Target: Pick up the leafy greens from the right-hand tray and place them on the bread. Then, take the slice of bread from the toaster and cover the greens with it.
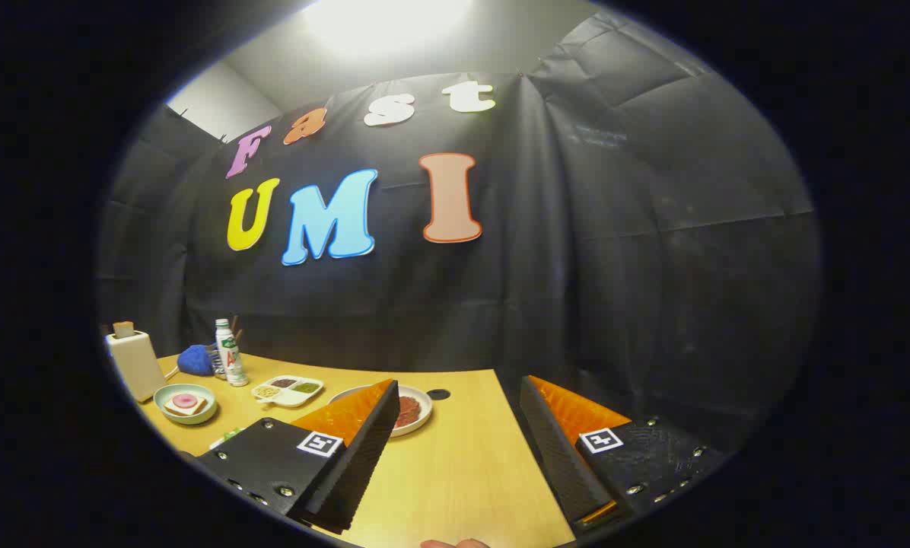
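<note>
My gripper (459,390) is open above the wooden table (462,464), with nothing between its fingers. Far off beyond the left finger stands a white toaster (137,365) with a slice of bread (124,329) sticking out of its top. Next to it a pale green bowl (186,403) holds a slice of bread with a pink round piece on it. A white plate (417,409) with reddish food sits just ahead of the left finger, which hides part of it. A small green and white thing (225,438) peeks out beside that finger.
A white divided tray (287,390) with dark and green fillings lies between the bowl and the plate. Behind it stand a white bottle (230,352) and a blue object (195,359). A black hole (438,394) marks the table near the wall. A fingertip (455,543) shows below.
</note>
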`<state>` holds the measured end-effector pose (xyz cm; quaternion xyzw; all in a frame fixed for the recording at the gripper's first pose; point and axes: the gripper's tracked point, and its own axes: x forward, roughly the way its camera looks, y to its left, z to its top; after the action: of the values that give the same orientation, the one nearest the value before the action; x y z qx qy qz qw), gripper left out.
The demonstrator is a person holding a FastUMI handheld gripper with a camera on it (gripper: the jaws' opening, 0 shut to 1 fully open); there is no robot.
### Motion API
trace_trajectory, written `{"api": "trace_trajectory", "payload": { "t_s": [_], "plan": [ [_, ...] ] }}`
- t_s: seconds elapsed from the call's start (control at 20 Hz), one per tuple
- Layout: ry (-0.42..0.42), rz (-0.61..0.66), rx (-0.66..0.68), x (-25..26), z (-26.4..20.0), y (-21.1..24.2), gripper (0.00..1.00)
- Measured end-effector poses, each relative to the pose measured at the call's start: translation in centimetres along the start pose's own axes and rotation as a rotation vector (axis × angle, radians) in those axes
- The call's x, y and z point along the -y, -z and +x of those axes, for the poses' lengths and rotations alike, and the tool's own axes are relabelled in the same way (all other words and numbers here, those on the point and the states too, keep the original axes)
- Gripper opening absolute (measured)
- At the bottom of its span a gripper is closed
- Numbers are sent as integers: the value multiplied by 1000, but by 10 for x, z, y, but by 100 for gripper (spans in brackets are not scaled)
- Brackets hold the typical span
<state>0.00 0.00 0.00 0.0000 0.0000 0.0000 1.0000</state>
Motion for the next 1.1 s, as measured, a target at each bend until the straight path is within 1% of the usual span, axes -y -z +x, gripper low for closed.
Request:
{"api": "trace_trajectory", "payload": {
  "t_s": [0.1,0.15,0.25,0.4,0.55,0.7,1.1],
  "plan": [
    [-104,53,26,-55,-31,-14,97],
    [-132,44,56,-76,-40,-20,97],
    [-133,43,36,-97,-41,-9,97],
    [-188,45,8,-140,-43,2,97],
    [-270,29,-60,-180,-49,24,98],
    [-267,25,-110,-193,-45,47,97],
    [-309,7,-240,-227,-36,100,98]
  ]
}}
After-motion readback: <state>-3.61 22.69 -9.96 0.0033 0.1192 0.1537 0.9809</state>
